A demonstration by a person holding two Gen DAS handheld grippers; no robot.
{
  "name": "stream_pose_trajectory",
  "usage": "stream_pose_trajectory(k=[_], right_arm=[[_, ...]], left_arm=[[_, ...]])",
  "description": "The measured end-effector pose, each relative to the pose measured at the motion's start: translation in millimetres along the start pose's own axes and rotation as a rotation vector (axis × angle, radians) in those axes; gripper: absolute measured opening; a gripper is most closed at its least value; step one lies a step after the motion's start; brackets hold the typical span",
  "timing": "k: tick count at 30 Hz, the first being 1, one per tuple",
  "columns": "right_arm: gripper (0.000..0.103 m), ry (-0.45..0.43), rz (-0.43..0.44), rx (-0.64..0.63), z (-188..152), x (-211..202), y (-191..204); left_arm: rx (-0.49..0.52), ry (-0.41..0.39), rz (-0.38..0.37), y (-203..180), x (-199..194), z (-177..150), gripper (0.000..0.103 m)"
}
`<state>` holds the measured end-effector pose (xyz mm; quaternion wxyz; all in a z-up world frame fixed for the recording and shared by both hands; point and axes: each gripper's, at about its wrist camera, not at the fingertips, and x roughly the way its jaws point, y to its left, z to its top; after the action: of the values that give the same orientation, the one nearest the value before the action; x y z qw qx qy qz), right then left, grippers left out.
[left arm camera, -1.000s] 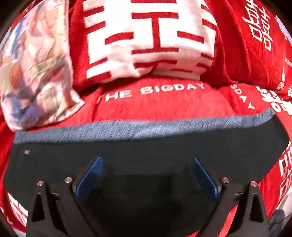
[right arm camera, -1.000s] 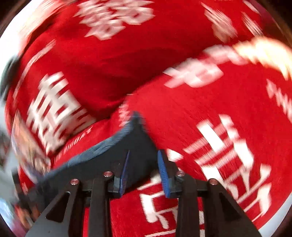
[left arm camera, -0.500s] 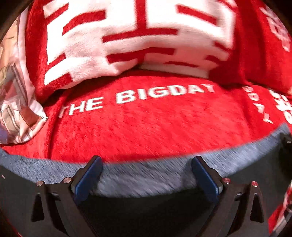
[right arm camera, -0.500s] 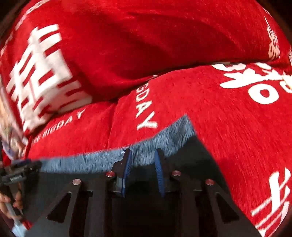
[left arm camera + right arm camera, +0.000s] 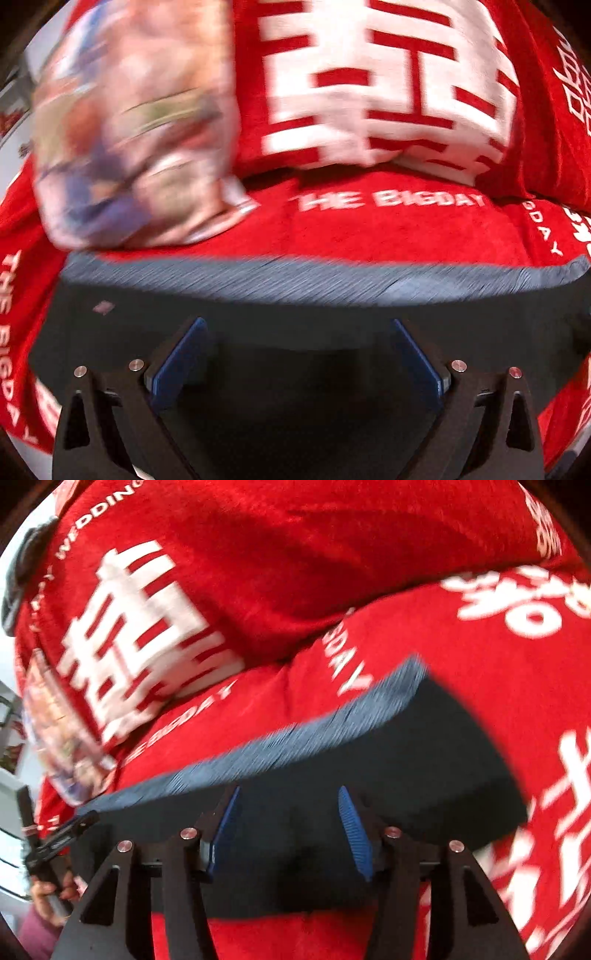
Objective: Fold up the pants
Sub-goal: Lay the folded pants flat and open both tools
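While both views are streaked with motion blur, the main shapes read clearly.

Pants: dark, nearly black fabric pants [image 5: 332,325] with a grey ribbed waistband [image 5: 314,280] lie spread flat on a red plush blanket; the waistband forms the far edge in both views. In the right wrist view the pants [image 5: 424,768] reach from the lower left to a corner at upper right, with the waistband [image 5: 280,749] running diagonally.

Bedding: the red plush blanket with white lettering [image 5: 388,236] covers the surface under and around the pants; the words "THE BIGDAY" run just beyond the waistband. A red pillow with a large white character [image 5: 369,92] sits behind that lettering. A pale pillow with a blurred multicoloured print [image 5: 129,147] rests at far left, its lower edge close to the waistband.

Left gripper: the black left gripper with blue pads [image 5: 295,354] hovers over the dark fabric, its fingers [image 5: 177,365] spread wide apart and gripping nothing.

Right gripper: the black right gripper with blue ridged pads [image 5: 288,830] sits over the pants near the waistband, its fingers [image 5: 354,834] parted with only flat fabric visible between them, nothing pinched.

Left edge of right view: the person's hand [image 5: 48,893] wraps the handle of the other gripper, partly cut off by the frame.
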<state>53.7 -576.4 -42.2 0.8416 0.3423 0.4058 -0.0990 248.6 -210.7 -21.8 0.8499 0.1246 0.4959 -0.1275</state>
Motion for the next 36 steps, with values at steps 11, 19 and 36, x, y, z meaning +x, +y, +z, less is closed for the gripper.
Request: stream_pose_trajectory(k=[11, 19, 36], right_arm=[[0.062, 0.214, 0.239, -0.087, -97.6, 18.9, 104.8], [0.062, 0.456, 0.510, -0.063, -153.5, 86.9, 212.9], [0.037, 0.507, 0.590, 0.156, -162.8, 132.4, 236.5]], left_arm=[[-0.188, 0.010, 0.131, 128.9, -16.8, -47.1, 0.099], [-0.244, 0.093, 0.090, 164.1, 22.5, -68.2, 0.103], [-0.198, -0.010, 0.045, 167.7, 16.1, -76.8, 0.103]])
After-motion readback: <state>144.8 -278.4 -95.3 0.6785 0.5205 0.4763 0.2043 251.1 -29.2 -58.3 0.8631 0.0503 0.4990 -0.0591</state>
